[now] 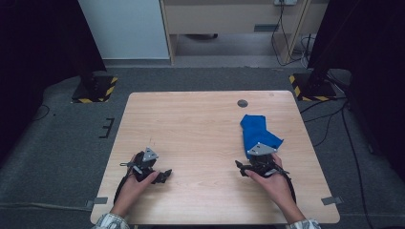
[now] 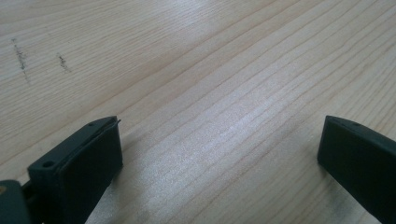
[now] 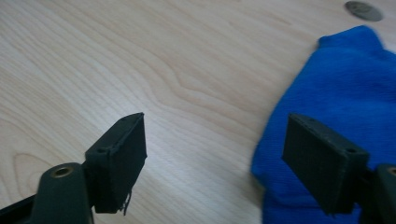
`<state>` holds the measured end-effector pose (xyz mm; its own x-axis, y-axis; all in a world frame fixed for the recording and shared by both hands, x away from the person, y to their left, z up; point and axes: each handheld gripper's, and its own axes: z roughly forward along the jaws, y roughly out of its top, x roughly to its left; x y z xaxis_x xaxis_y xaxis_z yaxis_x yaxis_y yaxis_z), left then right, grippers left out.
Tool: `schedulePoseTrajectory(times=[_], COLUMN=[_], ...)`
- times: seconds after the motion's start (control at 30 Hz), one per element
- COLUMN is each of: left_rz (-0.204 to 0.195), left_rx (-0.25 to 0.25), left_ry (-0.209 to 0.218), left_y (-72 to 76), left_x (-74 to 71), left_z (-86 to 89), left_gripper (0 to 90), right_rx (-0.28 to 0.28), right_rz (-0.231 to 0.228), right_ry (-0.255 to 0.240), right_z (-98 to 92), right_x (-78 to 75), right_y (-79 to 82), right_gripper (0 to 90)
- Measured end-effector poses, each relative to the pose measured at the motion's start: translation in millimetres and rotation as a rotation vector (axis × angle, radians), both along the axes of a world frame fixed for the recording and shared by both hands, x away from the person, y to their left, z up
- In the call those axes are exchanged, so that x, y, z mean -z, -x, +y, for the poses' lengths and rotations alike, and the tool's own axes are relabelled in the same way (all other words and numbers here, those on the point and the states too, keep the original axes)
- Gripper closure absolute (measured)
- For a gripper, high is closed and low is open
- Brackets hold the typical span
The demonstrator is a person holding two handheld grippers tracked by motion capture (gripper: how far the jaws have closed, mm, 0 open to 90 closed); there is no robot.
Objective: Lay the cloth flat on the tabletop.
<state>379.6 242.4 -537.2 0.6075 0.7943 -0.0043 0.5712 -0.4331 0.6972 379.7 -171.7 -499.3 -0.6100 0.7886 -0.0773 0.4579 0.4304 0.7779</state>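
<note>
Nearest: both hands low in frame, left gripper point(image 1: 165, 175) gaping over bare table point(image 1: 200, 129) | right gripper point(image 3: 215, 154) spread wide, nothing pinched, one jaw over blue cloth point(image 1: 258, 134) at right-centre | step: looked like lining up a grab | next: shift onto cloth edge, squeeze | containers: none.

1. The high view looks forward and down on the whole wooden table point(image 1: 200, 124) from far above.
2. The left gripper view looks closely along the tabletop.
3. The right gripper view is close too; it shares the blue cloth point(image 3: 336, 98) with the high view.
</note>
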Motion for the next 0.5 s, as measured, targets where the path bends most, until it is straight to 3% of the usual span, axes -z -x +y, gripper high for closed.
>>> schedulePoseTrajectory(times=[0.2, 0.27, 0.43, 0.5], left_rz=[0.000, 0.000, 0.000, 0.000], left_rx=[0.000, 0.000, 0.000, 0.000], left_ry=[0.000, 0.000, 0.000, 0.000], left_y=[0.0, 0.0, 0.0, 0.0], left_x=[0.0, 0.0, 0.0, 0.0], left_z=[0.0, 0.0, 0.0, 0.0], left_gripper=[0.0, 0.0, 0.0, 0.0], right_rx=[0.038, 0.064, 0.113, 0.133], right_rz=[-0.042, -0.070, -0.066, -0.068], right_ry=[-0.015, -0.011, -0.050, -0.035], right_z=[-9.8, -14.9, -27.9, -34.2], right_x=[-13.0, -24.9, -39.2, -40.0], right_y=[-11.5, -24.4, -48.5, -57.7], right_gripper=[27.7, 24.9, 18.1, 17.8])
